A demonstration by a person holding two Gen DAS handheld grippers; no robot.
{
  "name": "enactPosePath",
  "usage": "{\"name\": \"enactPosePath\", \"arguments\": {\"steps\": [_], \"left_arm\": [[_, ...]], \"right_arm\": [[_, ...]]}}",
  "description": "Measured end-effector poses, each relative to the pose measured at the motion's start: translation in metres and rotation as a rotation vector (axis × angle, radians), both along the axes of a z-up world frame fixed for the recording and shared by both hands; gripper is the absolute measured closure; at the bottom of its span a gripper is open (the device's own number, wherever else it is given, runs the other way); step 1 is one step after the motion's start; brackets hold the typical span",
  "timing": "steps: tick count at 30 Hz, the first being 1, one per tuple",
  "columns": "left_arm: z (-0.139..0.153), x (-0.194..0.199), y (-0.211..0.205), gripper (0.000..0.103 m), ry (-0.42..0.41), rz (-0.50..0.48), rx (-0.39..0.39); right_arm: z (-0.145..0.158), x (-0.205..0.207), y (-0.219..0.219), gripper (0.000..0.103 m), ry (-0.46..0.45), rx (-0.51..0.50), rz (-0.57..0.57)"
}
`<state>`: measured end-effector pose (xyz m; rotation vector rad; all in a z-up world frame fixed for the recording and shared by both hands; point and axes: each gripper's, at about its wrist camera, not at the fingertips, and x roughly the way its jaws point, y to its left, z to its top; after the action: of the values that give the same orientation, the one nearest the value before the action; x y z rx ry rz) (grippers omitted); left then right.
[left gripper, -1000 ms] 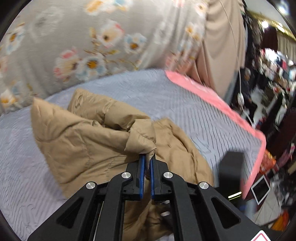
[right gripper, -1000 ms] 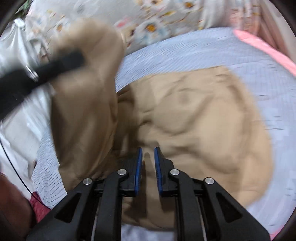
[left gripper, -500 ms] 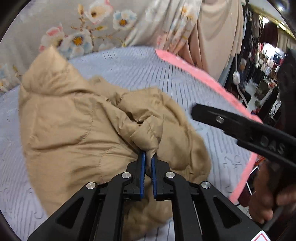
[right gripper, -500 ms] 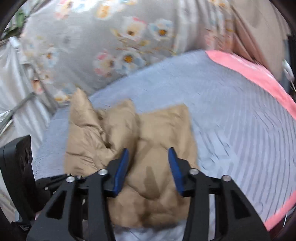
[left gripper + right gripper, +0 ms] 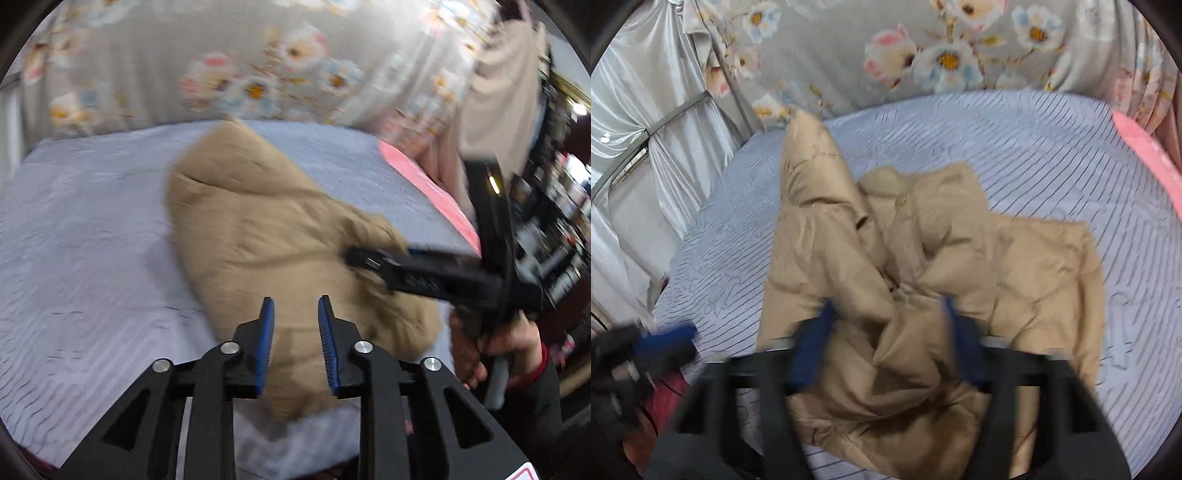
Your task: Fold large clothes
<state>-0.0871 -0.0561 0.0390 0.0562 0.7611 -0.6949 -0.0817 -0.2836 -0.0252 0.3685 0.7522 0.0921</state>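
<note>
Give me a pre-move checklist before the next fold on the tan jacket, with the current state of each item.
1. Jacket fully on the mat: ok, it lies bunched near the front edge.
2. Left gripper free of fabric: ok, its fingers stand apart and are opening, with nothing pinched.
3. Right gripper free of fabric: cannot tell; it is blurred and its fingers are closing over a raised fold.
4. Jacket flat enough to fold: not ok, one pointed part sticks up toward the floral curtain and the middle is creased.
5. Grippers clear of each other: ok, they sit on opposite sides of the jacket.
</note>
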Motion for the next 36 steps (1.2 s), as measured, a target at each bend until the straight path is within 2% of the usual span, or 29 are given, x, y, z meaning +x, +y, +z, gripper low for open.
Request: {"name": "enactPosePath", "arguments": {"steps": [1,2,5,8,11,13,15,17,19,22,26,29,31,33,36], "left_arm": [[0.005,0.008,0.006,0.080,-0.015,0.036,-0.005],[0.009,0.013,0.008,0.080,-0.027,0.062,-0.007],[0.032,0.027,0.010,0.080,-0.087,0.105,-0.063],[0.050,0.034,-0.008,0.080,-0.130,0.081,-0.094],[0.050,0.037,-0.055,0.080,-0.126,-0.002,-0.076],[0.039,0.034,-0.098,0.080,-0.107,-0.077,-0.037],[0.025,0.030,-0.136,0.080,-0.090,-0.146,-0.005],[0.006,0.024,-0.174,0.080,-0.086,-0.190,0.050],[-0.015,0.016,-0.208,0.080,-0.079,-0.235,0.096],[-0.037,0.015,-0.241,0.081,-0.125,-0.224,0.159],[-0.066,0.026,-0.270,0.081,-0.090,-0.243,0.216],[-0.075,0.033,-0.280,0.081,-0.075,-0.266,0.229],[-0.080,0.036,-0.282,0.081,-0.077,-0.268,0.239],[-0.081,0.041,-0.280,0.080,-0.063,-0.277,0.229],[-0.083,0.044,-0.273,0.080,-0.061,-0.285,0.225]], "right_arm": [[0.005,-0.006,0.000,0.091,-0.025,0.024,-0.007],[0.013,-0.018,-0.003,0.096,-0.067,0.049,-0.025],[0.037,-0.070,-0.012,0.098,-0.217,0.102,-0.109],[0.031,-0.114,-0.027,0.098,-0.260,0.119,-0.227],[-0.002,-0.148,-0.050,0.098,-0.220,0.102,-0.406],[-0.033,-0.161,-0.073,0.098,-0.160,0.127,-0.516],[-0.055,-0.170,-0.092,0.098,-0.131,0.167,-0.574],[-0.070,-0.175,-0.107,0.098,-0.120,0.207,-0.602],[-0.069,-0.174,-0.113,0.098,-0.113,0.222,-0.578],[-0.063,-0.173,-0.119,0.097,-0.107,0.198,-0.549],[-0.058,-0.176,-0.134,0.094,-0.098,0.198,-0.539],[-0.051,-0.187,-0.147,0.087,-0.143,0.220,-0.555],[-0.056,-0.191,-0.163,0.082,-0.138,0.233,-0.595],[-0.065,-0.196,-0.179,0.081,-0.131,0.288,-0.613],[-0.076,-0.201,-0.198,0.081,-0.098,0.295,-0.676]]}}
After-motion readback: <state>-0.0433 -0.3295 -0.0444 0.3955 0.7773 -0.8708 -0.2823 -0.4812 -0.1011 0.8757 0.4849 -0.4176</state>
